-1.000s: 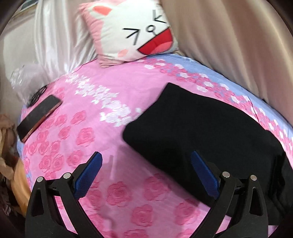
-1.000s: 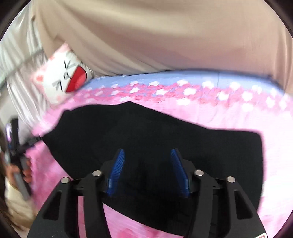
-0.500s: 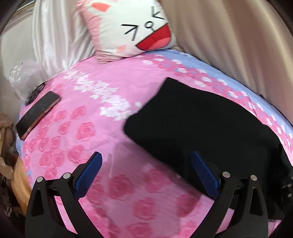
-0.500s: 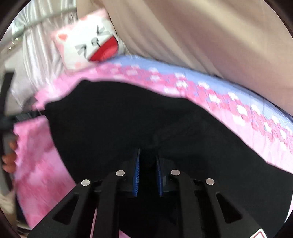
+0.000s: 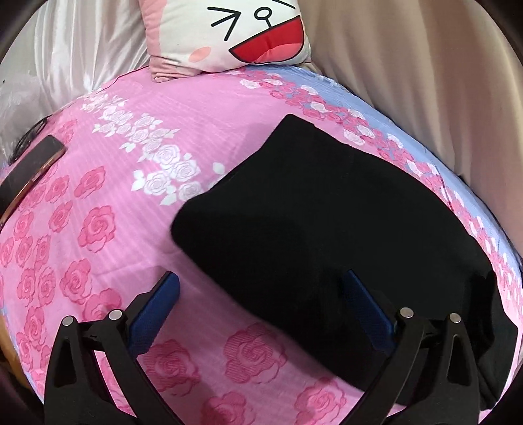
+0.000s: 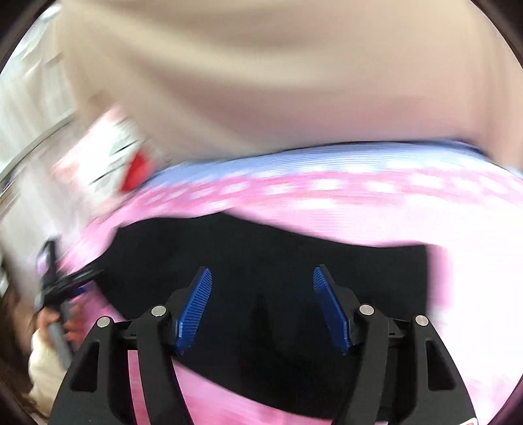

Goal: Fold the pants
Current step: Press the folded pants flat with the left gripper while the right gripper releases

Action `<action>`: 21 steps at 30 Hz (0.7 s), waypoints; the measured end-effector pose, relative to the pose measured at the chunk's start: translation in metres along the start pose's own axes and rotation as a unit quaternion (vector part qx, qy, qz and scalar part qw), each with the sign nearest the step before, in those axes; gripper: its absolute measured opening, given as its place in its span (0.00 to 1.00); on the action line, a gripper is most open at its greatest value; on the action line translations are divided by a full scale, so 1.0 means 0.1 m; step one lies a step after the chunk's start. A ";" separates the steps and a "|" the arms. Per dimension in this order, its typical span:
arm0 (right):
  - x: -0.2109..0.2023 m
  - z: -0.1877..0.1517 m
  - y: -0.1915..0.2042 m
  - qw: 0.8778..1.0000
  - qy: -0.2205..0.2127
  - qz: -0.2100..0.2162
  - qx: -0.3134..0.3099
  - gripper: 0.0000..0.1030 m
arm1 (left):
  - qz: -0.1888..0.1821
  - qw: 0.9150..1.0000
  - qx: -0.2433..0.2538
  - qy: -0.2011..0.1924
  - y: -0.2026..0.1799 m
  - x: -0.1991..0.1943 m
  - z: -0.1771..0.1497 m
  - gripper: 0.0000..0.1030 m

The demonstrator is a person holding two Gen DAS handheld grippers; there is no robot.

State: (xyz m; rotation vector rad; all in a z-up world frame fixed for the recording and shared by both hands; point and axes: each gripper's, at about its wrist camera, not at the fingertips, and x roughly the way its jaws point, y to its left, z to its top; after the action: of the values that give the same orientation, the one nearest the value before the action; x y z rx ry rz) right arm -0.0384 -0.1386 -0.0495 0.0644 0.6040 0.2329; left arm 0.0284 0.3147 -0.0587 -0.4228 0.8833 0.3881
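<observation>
One pair of black pants [image 5: 320, 222] lies folded on bedsheet [image 5: 137, 202]; one pillow [image 5: 242, 29]. Left gripper [image 5: 261, 307] and right gripper [image 6: 261, 307]: fingers spread, holding nothing.

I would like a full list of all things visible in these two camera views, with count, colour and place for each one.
pants: one, black, folded flat on the bed, right of centre
bedsheet: one, pink with rose print, blue strip along the far edge, covers the bed
cushion: one, white and pink cartoon face, at the far end of the bed
phone: one, dark, left edge of the bed
curtain: beige, behind the bed
left gripper: black, blue fingers, open above the pants' near edge
right gripper: black, blue fingers, open over the pants
</observation>
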 end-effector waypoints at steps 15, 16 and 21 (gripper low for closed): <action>0.23 -0.66 -0.70 0.988 0.061 0.032 0.140 0.23 | 0.041 0.999 0.008 -0.002 -0.30 0.05 -0.06 0.95; 0.21 -0.65 -0.67 0.989 0.058 0.027 0.132 0.21 | 0.043 0.999 0.006 -0.001 -0.31 0.04 -0.07 0.95; 0.01 -0.59 -0.72 0.993 0.039 -0.013 0.106 0.18 | 0.055 0.998 0.006 0.002 -0.34 0.02 -0.10 0.95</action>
State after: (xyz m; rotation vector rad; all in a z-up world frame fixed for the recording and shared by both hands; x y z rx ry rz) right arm -0.0575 -0.2086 -0.1077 0.2538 0.7062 0.1447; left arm 0.0396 0.2812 -0.0588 -0.3654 0.9149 0.4835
